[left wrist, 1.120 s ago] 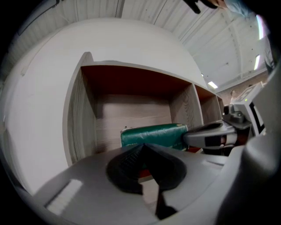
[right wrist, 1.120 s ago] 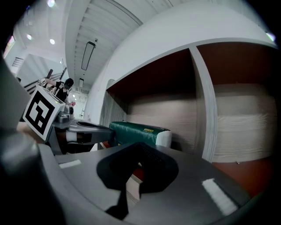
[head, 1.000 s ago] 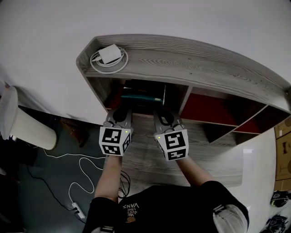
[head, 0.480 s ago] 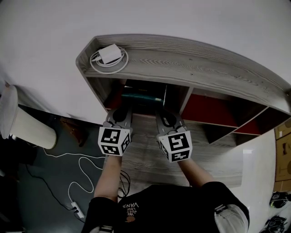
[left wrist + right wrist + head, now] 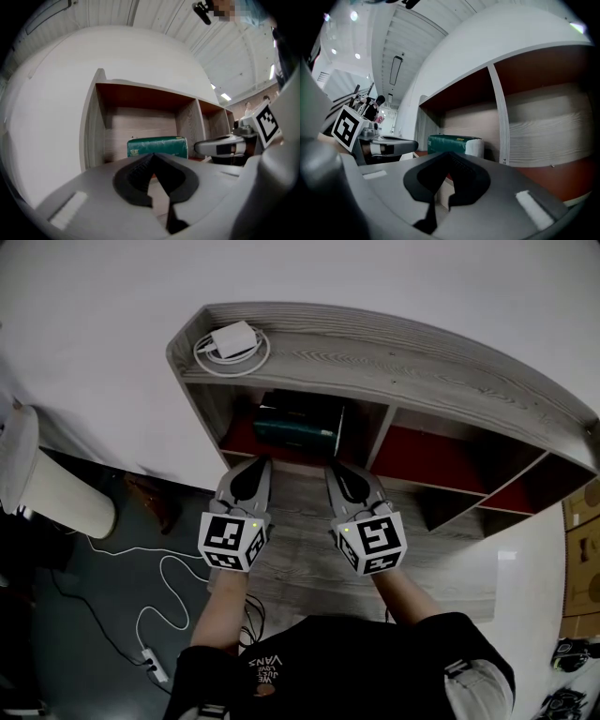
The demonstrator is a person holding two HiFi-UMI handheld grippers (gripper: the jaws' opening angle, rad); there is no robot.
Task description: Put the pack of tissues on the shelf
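In the middle of the head view, the left gripper (image 5: 259,465) and the right gripper (image 5: 335,469) sit side by side, a little apart. Both point up the frame at the shelf (image 5: 394,357). Both have their jaws closed and hold nothing. The pack (image 5: 298,425) is dark green. It lies just above the tips, inside the left box of the shelf, on a red floor. No gripper touches it. A white charger (image 5: 234,337) with its coiled cord lies on top of the shelf at the upper left. A white bin (image 5: 52,495) stands at the left edge. A thin cable (image 5: 155,587) runs over the dark floor at the lower left.

In the left gripper view, the black jaws of the left gripper (image 5: 153,155) meet at a point in the lower middle, with nothing between them. The pack (image 5: 157,146) shows just above the tip, well inside the box and near its back wall. The right gripper (image 5: 220,147) pokes in from the right.

In the right gripper view, the jaws of the right gripper (image 5: 449,154) are pressed together too and are empty. The pack (image 5: 452,142) lies past the tip, in the middle of the frame, with its white end to the right. The left gripper (image 5: 389,146) shows at the left.
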